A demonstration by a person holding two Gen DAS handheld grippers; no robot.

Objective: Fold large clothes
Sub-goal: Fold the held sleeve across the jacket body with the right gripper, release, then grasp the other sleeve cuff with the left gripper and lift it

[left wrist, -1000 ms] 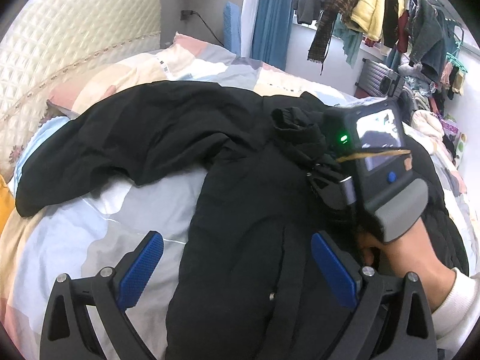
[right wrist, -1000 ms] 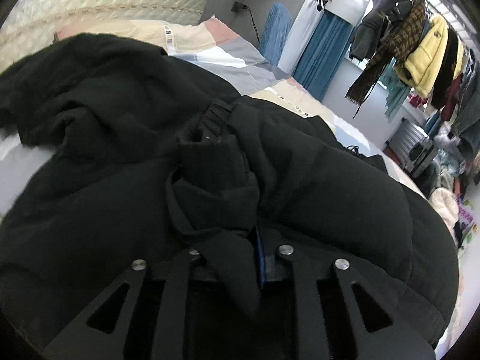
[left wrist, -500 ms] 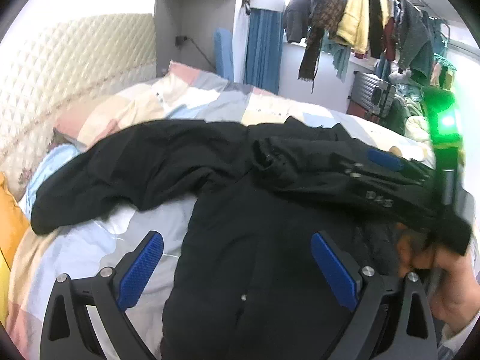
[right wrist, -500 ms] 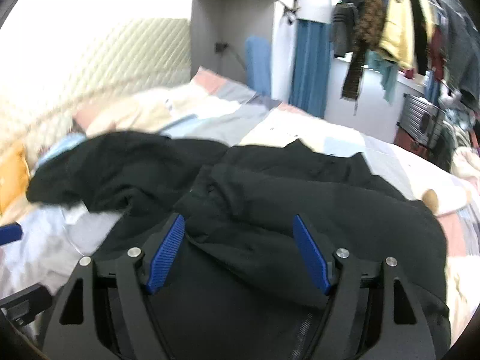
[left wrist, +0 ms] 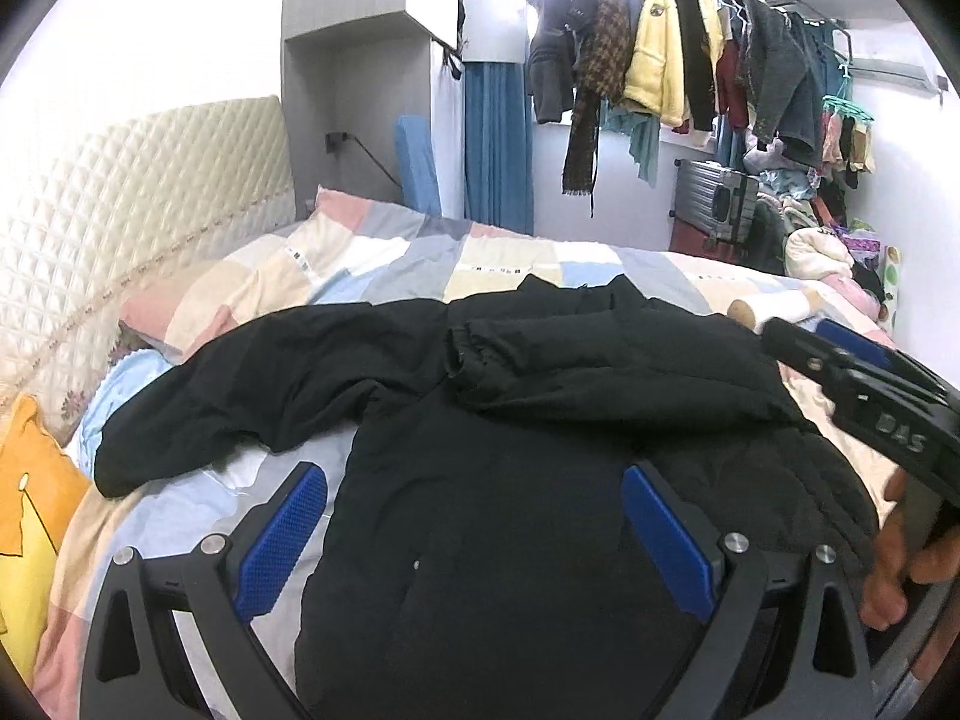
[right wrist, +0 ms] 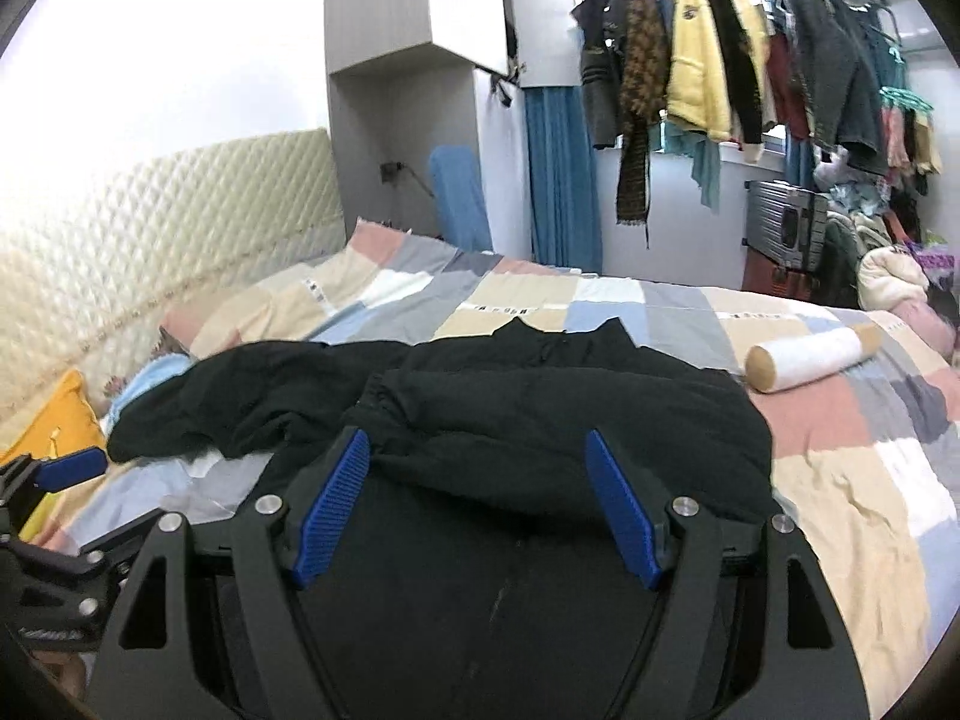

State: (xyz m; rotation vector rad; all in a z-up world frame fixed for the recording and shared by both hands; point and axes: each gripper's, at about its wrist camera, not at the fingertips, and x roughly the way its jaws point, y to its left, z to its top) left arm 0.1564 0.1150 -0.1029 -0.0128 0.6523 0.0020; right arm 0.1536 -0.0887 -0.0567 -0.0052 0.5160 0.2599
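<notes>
Black jacket lay mid-frame on patchwork bed, one sleeve crossed over chest, other sleeve stretched toward left edge. I had left gripper and right gripper spread wide, holding nothing. Judged next: grab stretched sleeve, fold inward.

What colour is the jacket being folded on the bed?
Black, plain all over. The jacket shows best in the left wrist view, spread over the patchwork bedding.
</notes>
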